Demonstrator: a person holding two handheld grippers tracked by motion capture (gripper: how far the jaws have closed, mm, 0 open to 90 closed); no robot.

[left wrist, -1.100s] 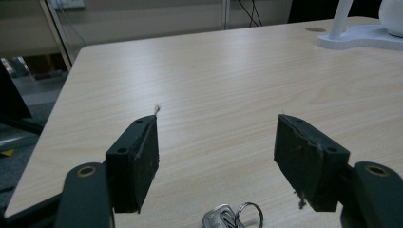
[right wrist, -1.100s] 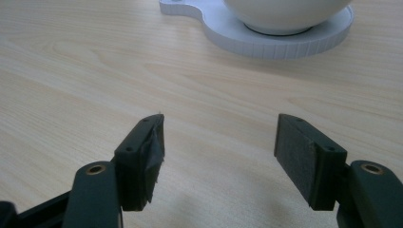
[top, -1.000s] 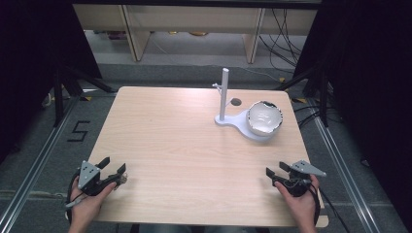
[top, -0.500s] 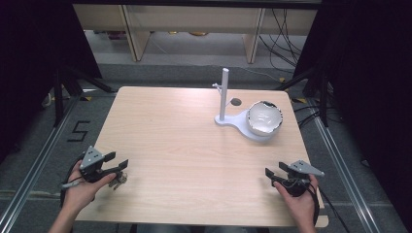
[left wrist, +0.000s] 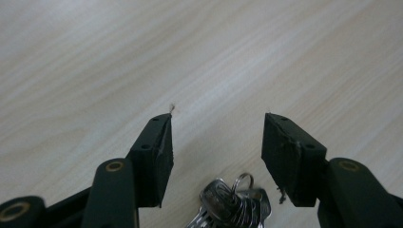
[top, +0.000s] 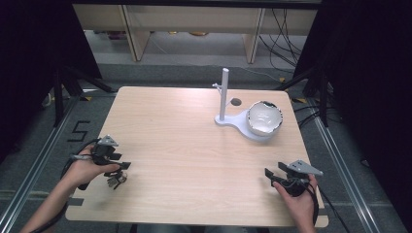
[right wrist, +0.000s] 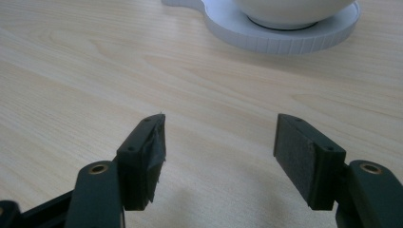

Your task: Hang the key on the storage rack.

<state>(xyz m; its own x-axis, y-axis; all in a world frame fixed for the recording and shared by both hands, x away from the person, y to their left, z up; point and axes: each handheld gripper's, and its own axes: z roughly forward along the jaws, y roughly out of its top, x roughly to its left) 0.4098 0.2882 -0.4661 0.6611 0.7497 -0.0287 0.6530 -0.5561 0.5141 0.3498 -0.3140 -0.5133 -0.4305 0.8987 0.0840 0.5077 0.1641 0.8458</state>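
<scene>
The left gripper [top: 119,167] is hovering low over the keys [left wrist: 233,206], its jaws wide and just now closing, with the keys lying between them untouched near the bench's [top: 184,141] left front corner. The right gripper [top: 272,175] is waiting open and empty, likely keeping clear.

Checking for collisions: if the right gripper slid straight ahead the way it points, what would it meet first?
Probably the white stand base under the bowl; the right gripper has bare table before that.
</scene>
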